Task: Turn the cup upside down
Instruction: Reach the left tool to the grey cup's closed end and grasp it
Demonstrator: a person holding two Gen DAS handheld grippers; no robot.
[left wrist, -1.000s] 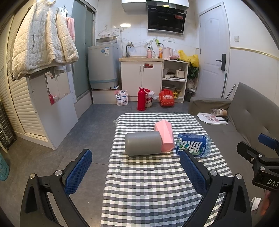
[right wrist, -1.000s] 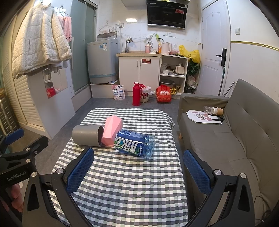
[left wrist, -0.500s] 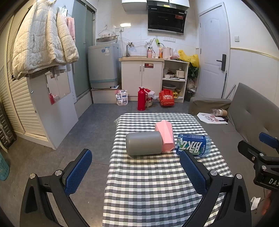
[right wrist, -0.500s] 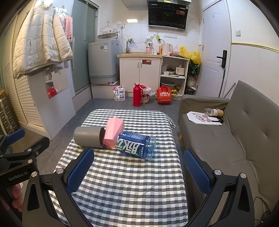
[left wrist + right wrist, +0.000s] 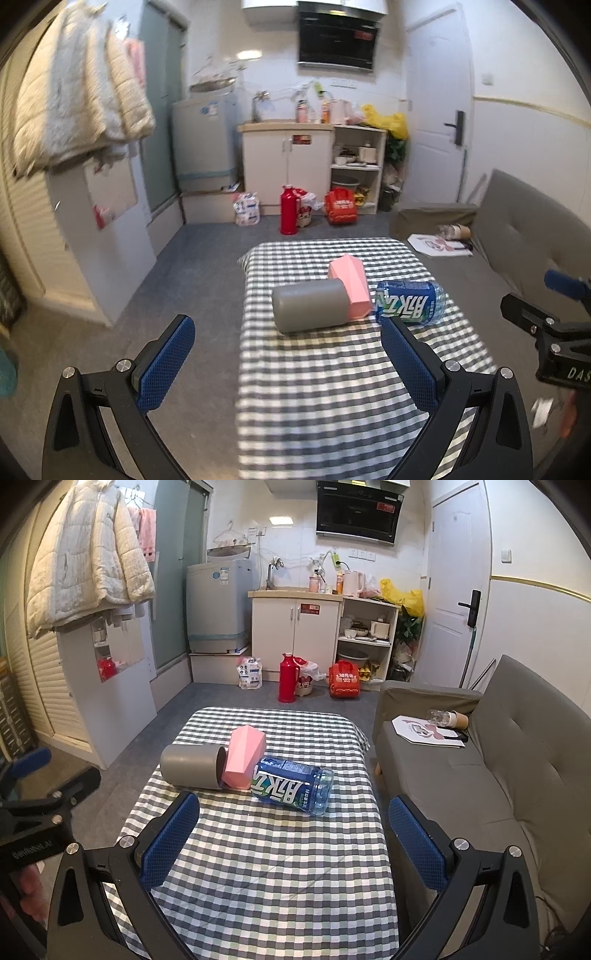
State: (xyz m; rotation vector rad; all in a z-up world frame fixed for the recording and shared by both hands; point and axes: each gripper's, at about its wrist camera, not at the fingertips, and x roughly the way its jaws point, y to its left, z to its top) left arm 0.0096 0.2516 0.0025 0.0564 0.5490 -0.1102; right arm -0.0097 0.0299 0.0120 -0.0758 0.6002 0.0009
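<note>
A grey cup [image 5: 309,309] lies on its side on the checked table [image 5: 332,387], its mouth toward a pink faceted cup [image 5: 351,286] lying against it. Both show in the right wrist view: the grey cup [image 5: 192,766], the pink cup [image 5: 243,757]. My left gripper [image 5: 288,363] is open and empty, short of the grey cup. My right gripper [image 5: 291,843] is open and empty, short of the bottle.
A blue-labelled plastic bottle [image 5: 291,784] lies on its side right of the pink cup. A grey sofa [image 5: 498,775] stands right of the table. A white cabinet [image 5: 107,686] stands to the left. The floor beyond holds a red flask [image 5: 286,677] and bags.
Both grippers have moved a little forward toward the table's objects and the left view has swung slightly right. The cups and bottle have not moved.
</note>
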